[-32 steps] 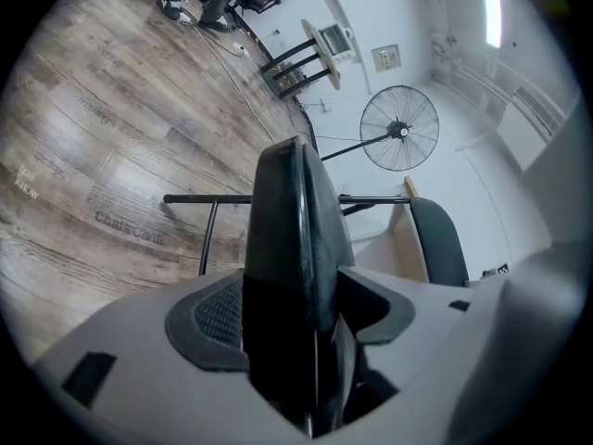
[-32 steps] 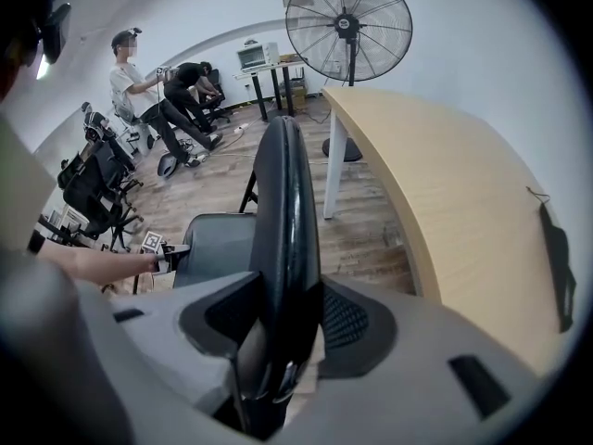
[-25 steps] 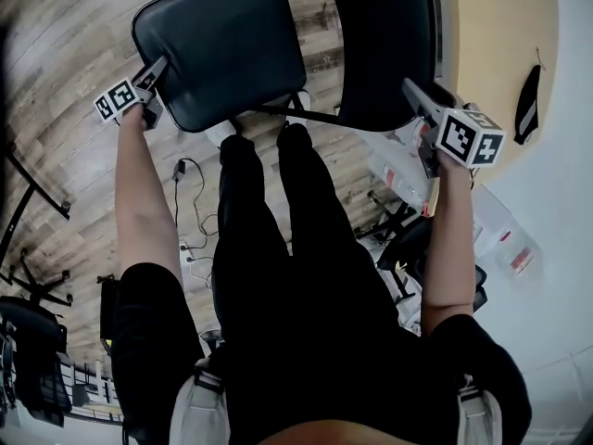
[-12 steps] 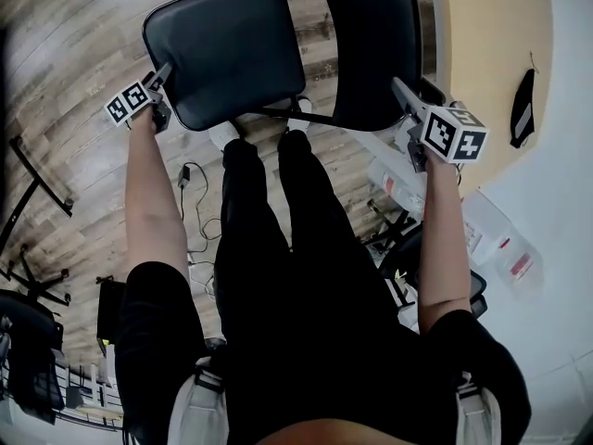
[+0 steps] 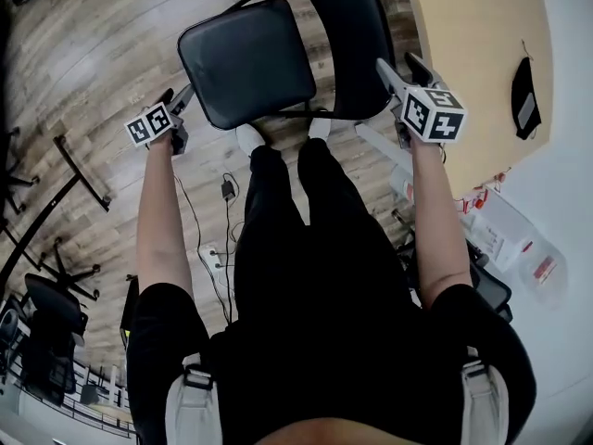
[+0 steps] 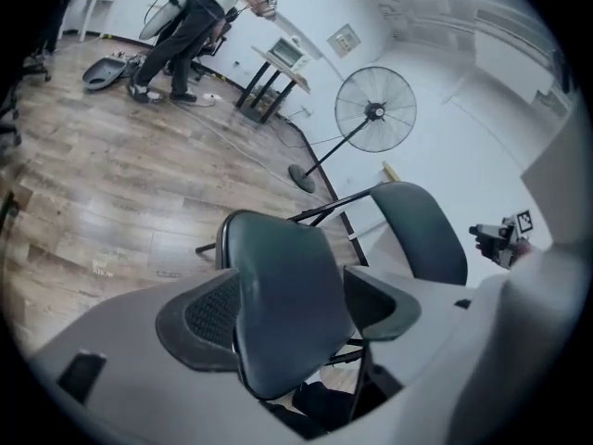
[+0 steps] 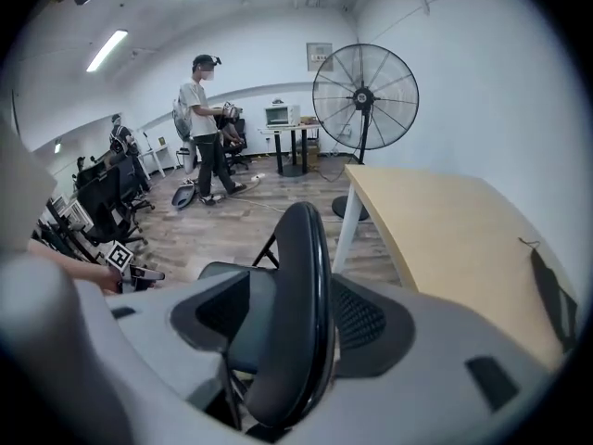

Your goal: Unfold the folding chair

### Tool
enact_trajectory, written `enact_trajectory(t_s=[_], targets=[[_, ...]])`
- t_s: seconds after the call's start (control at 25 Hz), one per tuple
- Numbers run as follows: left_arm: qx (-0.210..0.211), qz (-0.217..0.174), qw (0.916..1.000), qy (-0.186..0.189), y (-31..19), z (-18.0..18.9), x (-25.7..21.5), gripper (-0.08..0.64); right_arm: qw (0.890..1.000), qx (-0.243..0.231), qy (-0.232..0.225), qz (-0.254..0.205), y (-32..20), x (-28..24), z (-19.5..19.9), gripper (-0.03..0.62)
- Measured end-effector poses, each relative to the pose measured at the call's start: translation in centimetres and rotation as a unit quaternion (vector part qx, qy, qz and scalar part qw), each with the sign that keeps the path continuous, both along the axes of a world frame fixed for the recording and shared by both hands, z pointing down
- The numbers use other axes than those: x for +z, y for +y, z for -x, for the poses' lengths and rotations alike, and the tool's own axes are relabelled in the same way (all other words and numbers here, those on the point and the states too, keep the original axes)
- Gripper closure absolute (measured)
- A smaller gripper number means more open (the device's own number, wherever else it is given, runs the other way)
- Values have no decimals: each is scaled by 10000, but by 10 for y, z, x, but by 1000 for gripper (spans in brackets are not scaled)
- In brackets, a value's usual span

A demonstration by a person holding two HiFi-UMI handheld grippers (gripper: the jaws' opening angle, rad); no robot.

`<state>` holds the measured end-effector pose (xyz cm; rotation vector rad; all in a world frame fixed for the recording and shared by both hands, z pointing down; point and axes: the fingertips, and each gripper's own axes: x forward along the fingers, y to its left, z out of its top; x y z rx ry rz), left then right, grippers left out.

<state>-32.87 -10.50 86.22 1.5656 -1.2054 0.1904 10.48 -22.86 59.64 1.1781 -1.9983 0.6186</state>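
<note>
The chair (image 5: 278,54) stands open on the floor (image 5: 93,72) just ahead of my shoes (image 5: 248,137). Its seat (image 5: 248,61) lies flat and the backrest (image 5: 347,35) is up behind it, close to the table (image 5: 473,54) on my right. With the seat down and the frame spread, I judge the unfolding done, so neither side needs a grip any more.

My right gripper (image 5: 384,70) is at the backrest's near edge, which is where I would brace the back while the seat swings down. In the right gripper view the rim runs between its fingers, but they are opening and the pads show a gap on both sides.

My left gripper (image 5: 182,96) hangs just off the seat's left front corner, the natural place to have pushed the seat down from. Its fingers are spread wide and clamp nothing. The seat only shows through the gap, farther off.
</note>
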Motion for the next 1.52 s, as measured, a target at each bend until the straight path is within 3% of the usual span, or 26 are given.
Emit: enact_trajectory(t_s=[0.24, 0.36, 0.48, 0.72, 1.0, 1.24, 1.36, 1.52], targets=[[456, -875, 9938, -520, 1, -33, -144, 225, 9924, -707, -794, -617, 11, -68, 34, 334], [679, -1419, 9833, -916, 4, -49, -220, 225, 9827, -1099, -1211, -873, 20, -99, 60, 334], [964, -1937, 9691, -1182, 9, -88, -288, 225, 9706, -1416, -1670, -1000, 36, -129, 72, 334], [1180, -2759, 9437, -1392, 20, -163, -405, 225, 9358, -2210, -2361, -1404, 78, -192, 88, 334], [848, -3723, 9115, -1529, 37, -220, -522, 236, 8906, -3023, -2890, -1785, 115, -275, 98, 334], [626, -4303, 8837, -1731, 52, -250, -588, 253, 8581, -3486, -3144, -2080, 145, -333, 100, 336], [649, -4422, 8752, -1850, 56, -261, -602, 268, 8487, -3619, -3155, -2216, 154, -348, 96, 339], [656, -4498, 8667, -2055, 64, -274, -612, 320, 8405, -3661, -3217, -2368, 162, -359, 84, 402]])
